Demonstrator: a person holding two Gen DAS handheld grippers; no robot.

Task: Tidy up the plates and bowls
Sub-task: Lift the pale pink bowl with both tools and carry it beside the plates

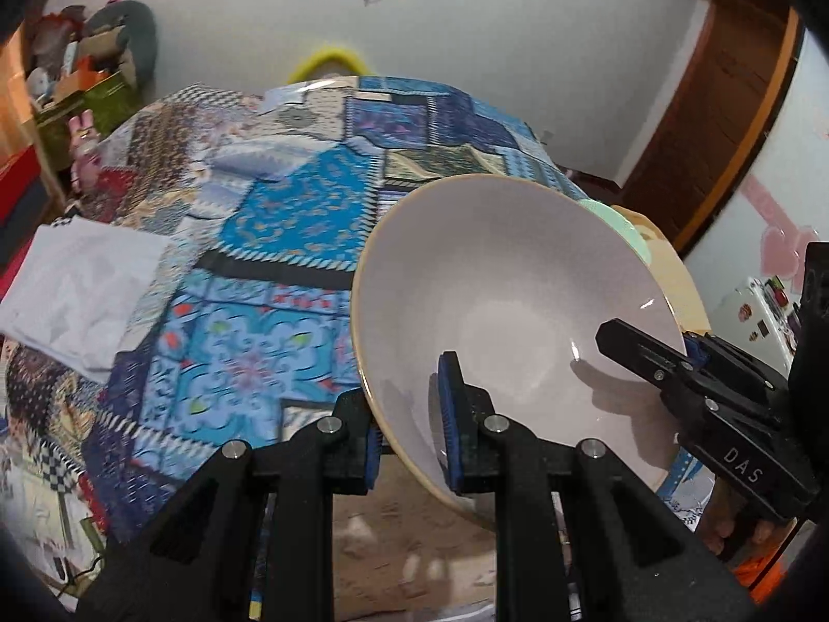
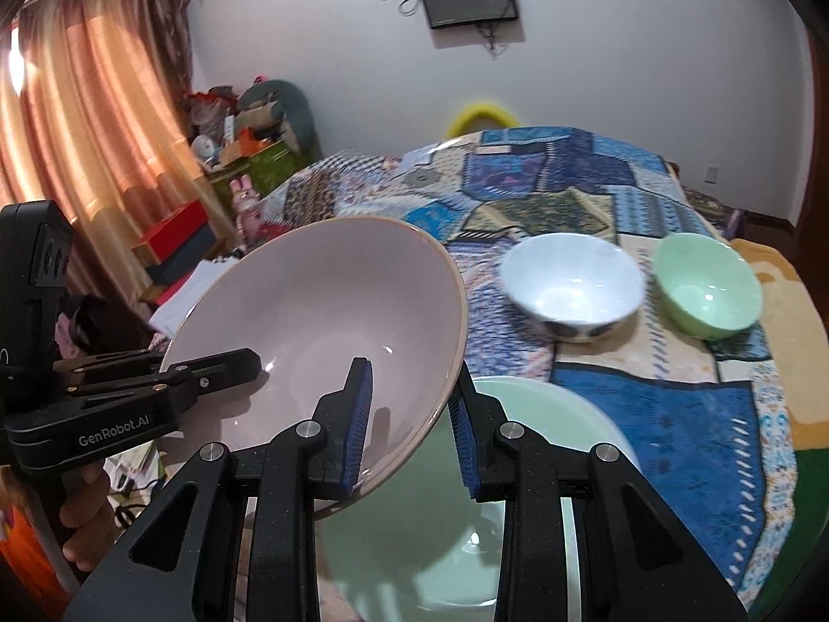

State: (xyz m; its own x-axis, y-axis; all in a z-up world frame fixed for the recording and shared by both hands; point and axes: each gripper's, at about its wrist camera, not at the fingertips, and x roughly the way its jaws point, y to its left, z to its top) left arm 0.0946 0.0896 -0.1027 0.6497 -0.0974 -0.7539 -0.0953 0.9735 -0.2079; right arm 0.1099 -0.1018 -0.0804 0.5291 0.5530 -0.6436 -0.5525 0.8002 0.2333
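A large pale pink bowl (image 2: 321,331) hangs tilted in the air between two hand-held tools, above a worktop spread with a blue patchwork cloth (image 2: 647,404). The left claw (image 1: 409,414) is narrowed onto the bowl's rim, one blue pad inside the wall and one outside; the right claw (image 2: 409,425) straddles the opposite rim the same way, though there a sliver of gap shows beside the outer pad, so its hold looks looser. Glazed and rigid, the bowl appears fairly heavy, slick and breakable; by this reading the rim, pinched on two opposite sides, is the sensible place to hold it, since a one-sided grip on so wide a dish would likely let it swing or slip. Only the right wrist view shows what waits below: a wide pale green dish (image 2: 523,466) directly under the pink bowl, and, farther back on the cloth, a white bowl (image 2: 570,285) with a dark-spotted base just beside a small green bowl (image 2: 710,290). The left wrist view hides nearly all of that behind the pink bowl, offering only a sliver of green past its far rim, but it alone shows a folded white cloth (image 1: 83,290) at the worktop's left edge and a stretch of sandy floor (image 1: 414,544) beneath the tools.
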